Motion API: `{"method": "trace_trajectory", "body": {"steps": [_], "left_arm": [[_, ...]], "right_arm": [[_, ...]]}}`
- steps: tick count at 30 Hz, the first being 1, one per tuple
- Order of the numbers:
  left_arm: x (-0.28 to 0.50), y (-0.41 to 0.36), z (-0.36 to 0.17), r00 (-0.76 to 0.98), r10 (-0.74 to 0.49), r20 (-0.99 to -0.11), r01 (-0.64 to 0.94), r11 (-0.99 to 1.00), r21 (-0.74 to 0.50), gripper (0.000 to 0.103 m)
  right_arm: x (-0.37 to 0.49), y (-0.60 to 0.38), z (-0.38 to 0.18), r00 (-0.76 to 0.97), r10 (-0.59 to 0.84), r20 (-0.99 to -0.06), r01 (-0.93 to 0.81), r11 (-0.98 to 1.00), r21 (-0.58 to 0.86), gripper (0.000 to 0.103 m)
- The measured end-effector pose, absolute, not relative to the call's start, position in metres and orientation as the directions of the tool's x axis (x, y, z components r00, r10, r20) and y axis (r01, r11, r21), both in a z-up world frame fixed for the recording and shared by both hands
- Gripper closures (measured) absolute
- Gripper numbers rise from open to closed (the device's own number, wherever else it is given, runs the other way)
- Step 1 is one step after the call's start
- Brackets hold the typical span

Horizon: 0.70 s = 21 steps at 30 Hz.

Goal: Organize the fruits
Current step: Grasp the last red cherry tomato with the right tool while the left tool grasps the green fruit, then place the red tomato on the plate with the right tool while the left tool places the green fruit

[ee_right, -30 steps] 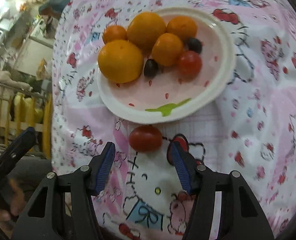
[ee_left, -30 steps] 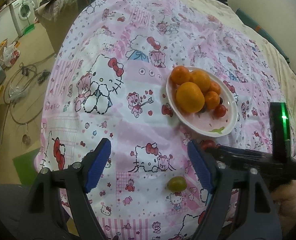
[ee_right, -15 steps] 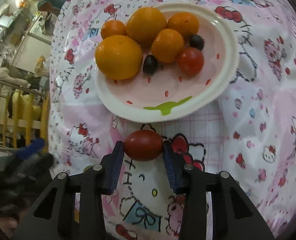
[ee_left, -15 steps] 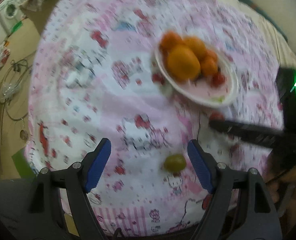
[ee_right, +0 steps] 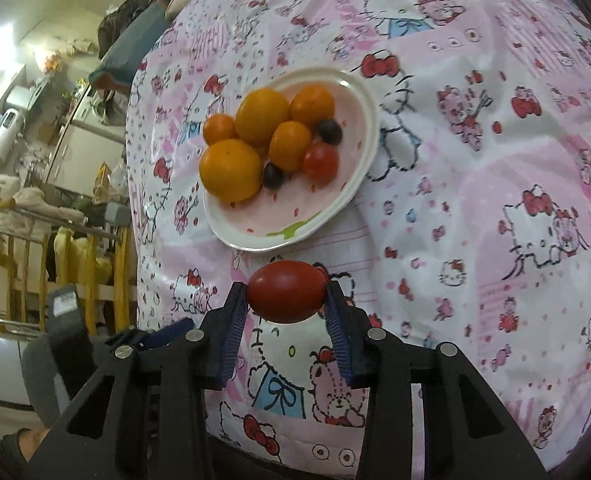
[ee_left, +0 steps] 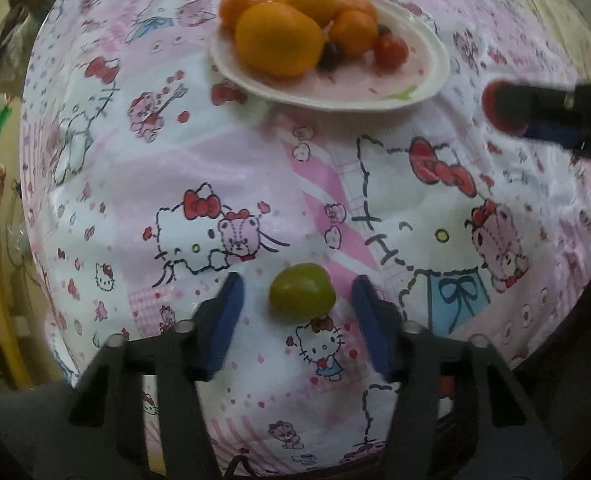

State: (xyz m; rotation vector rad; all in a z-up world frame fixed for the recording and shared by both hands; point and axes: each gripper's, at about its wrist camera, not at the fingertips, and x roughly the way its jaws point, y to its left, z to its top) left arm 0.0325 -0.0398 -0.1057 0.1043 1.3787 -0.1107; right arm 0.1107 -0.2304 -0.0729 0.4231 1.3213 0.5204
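A white plate holds several oranges, two dark grapes and a small red tomato. My right gripper is shut on a red tomato and holds it above the cloth, just short of the plate's near rim; it shows at the right edge of the left wrist view. My left gripper is open, low over the cloth, with a green fruit lying between its blue pads, untouched.
The plate and fruit rest on a pink and white cartoon-print cloth over a rounded surface. The cloth's edge drops off at the left to a cluttered floor with yellow rails and appliances.
My right gripper closed on the red tomato and lifted it off the cloth. My left gripper moved forward and down so the green fruit now lies between its pads.
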Motion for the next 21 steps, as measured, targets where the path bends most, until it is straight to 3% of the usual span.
{"method": "trace_trajectory", "body": {"steps": [3, 8, 21], "left_arm": [[0.033, -0.047, -0.108, 0.202, 0.035, -0.979, 0.15, 0.986, 0.066, 0.055], [0.035, -0.054, -0.107, 0.198, 0.014, -0.98, 0.162, 0.986, 0.047, 0.076], [0.068, -0.036, -0.034, 0.342, -0.185, -0.921, 0.074, 0.983, -0.17, 0.076]], "right_arm": [[0.113, -0.233, -0.07, 0.171, 0.591, -0.788, -0.109, 0.807, 0.581, 0.062], [0.114, -0.235, -0.066, 0.18, 0.602, -0.778, -0.11, 0.798, 0.592, 0.062], [0.13, -0.256, -0.043, 0.248, 0.627, -0.738, -0.092, 0.774, 0.626, 0.062]]}}
